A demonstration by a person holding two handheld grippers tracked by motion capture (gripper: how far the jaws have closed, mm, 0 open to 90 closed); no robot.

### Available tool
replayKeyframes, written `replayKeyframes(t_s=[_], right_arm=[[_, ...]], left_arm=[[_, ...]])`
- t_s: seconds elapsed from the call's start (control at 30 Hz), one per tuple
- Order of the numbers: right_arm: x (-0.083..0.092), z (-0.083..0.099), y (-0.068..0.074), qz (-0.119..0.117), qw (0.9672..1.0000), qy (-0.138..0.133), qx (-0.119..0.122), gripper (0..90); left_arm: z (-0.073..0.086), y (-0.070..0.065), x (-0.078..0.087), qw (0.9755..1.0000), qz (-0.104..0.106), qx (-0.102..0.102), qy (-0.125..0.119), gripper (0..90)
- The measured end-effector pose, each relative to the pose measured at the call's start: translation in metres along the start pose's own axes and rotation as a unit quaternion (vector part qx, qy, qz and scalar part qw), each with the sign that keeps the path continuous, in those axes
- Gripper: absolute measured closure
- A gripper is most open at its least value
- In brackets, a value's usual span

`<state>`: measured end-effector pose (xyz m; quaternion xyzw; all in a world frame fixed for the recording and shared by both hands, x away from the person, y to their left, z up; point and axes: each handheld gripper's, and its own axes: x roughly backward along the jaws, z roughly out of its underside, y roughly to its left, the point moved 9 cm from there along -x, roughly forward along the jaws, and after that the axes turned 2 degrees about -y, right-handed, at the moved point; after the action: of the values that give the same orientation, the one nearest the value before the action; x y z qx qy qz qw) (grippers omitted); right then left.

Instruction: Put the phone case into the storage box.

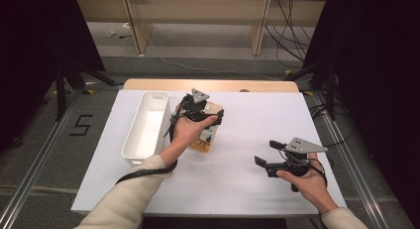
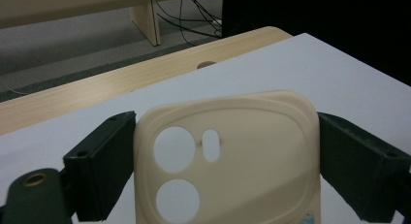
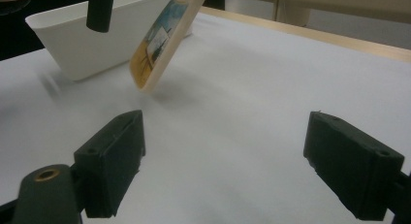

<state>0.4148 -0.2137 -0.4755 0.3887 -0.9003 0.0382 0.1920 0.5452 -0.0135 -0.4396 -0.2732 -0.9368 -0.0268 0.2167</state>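
At the left of the white table cover (image 1: 237, 184) stands a long white bin (image 1: 146, 128), its near end close to the front-left part of the cover and its far end near the wooden table edge (image 1: 213, 85). Between the bin and the cover's left border there is only a narrow strip of free surface.

Just right of the bin, the left gripper (image 1: 200, 111) holds a beige phone case (image 1: 205, 140). The jaws pinch the case by its two long sides. In the high view the hand hides most of the case, and only its lower end with a printed card shows. The left gripper view shows the back of the case (image 2: 252, 156) with two round camera holes and one small slot, and both black pads lie against its sides. The right gripper view shows the case (image 3: 162, 44) from the side: it is tilted and its lower corner hangs above the cover, beside the bin (image 3: 92, 44).

To the right of the case a wide bare area of the cover is free. The right gripper (image 1: 272, 154) is near the front-right part, well apart from the case, and its jaws are spread with nothing between them.
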Motion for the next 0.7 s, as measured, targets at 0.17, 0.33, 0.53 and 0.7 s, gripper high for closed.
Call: replayKeyframes(t_s=[0.17, 0.33, 0.53, 0.7], right_arm=[[0.0, 0.0, 0.0, 0.0, 1.0, 0.001, 0.0, 15.8], [-0.001, 0.0, 0.001, -0.001, 1.0, 0.0, -0.001, 15.8], [0.0, 0.0, 0.001, -0.001, 1.0, 0.0, 0.0, 15.7], [-0.001, 0.0, 0.001, 0.001, 1.0, 0.0, 0.0, 15.7]], left_arm=[[0.0, -0.001, 0.008, 1.0, 0.003, -0.003, -0.006, 11.3], [-0.002, -0.002, 0.017, 0.9999, 0.004, -0.005, -0.014, 11.3], [-0.002, -0.002, 0.022, 0.9998, 0.007, -0.006, -0.018, 11.3], [-0.001, 0.0, 0.028, 0.9998, 0.007, -0.009, -0.019, 11.3]])
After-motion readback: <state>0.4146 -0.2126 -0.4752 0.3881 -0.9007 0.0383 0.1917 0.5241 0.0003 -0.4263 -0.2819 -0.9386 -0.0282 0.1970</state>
